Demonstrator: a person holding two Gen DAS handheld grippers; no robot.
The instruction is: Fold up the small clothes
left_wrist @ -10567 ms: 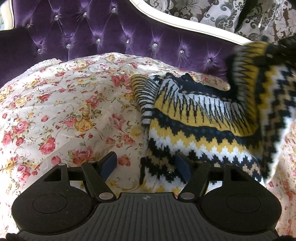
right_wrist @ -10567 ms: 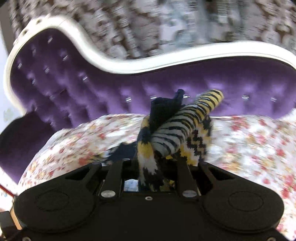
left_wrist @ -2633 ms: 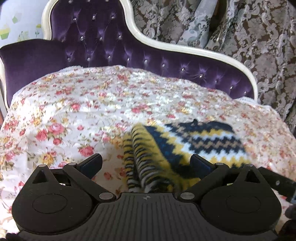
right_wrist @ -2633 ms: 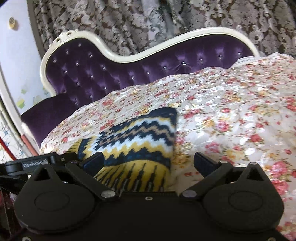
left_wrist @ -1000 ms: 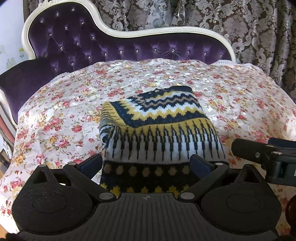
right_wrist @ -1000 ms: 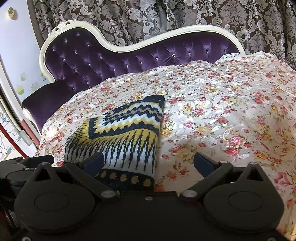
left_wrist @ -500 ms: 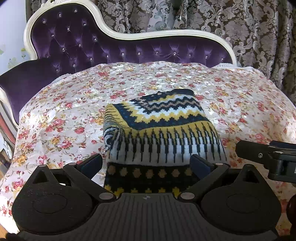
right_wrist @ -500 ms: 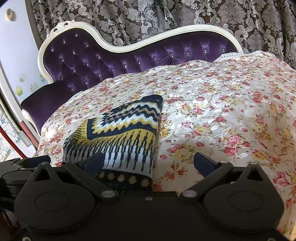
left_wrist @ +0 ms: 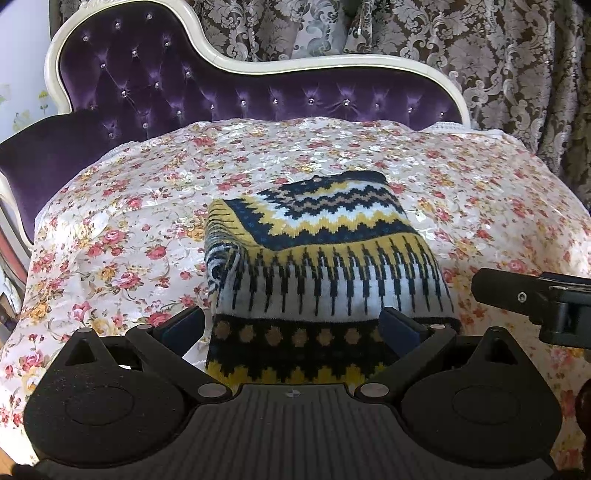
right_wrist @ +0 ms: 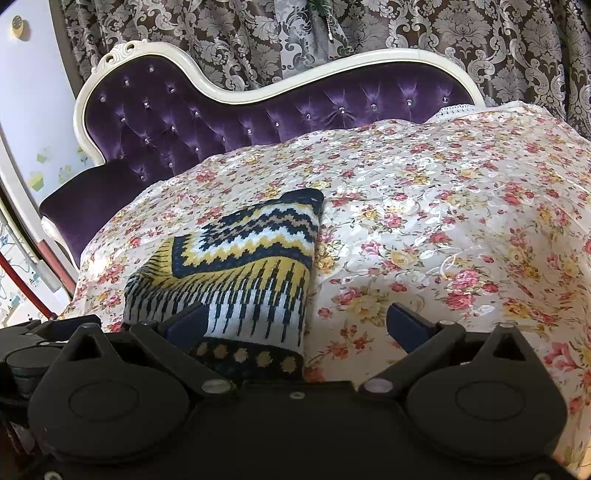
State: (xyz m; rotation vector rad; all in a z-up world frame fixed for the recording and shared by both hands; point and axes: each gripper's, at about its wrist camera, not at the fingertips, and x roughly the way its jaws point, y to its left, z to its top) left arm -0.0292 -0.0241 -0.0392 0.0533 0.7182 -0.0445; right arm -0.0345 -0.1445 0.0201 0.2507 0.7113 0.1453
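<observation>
The left gripper point(left_wrist: 291, 326) is closest to us. Its two fingers point(left_wrist: 183, 325) are spread wide apart, with nothing held between them. They sit on either side of the near end of the folded sweater point(left_wrist: 317, 258), and I cannot tell if they touch it.

The right gripper point(right_wrist: 297, 326) has its two fingers wide apart too, and it holds nothing. Its left finger point(right_wrist: 186, 324) is in front of the sweater's near right part. Its other finger is over the bare flowery cloth point(right_wrist: 443, 221). A black part of this gripper shows at the right edge of the left wrist view.

The sweater point(right_wrist: 251, 266) is folded into a thick, neat block. It lies on the flowery cloth near the front edge of the couch, a bit left of the middle. The end close to us has a dark band with yellow dots (and yellow zigzags under that). Next comes a white band with dark spikes. Then come yellow, white and dark blue zigzags, up to a dark far edge.

The cloth, with red and yellow roses, covers the whole seat. Behind it stands the purple couch back point(left_wrist: 258, 96) with shiny buttons and a curvy cream frame. Farthest away hang brown curtains point(right_wrist: 369, 33) with big pale leaf shapes.
</observation>
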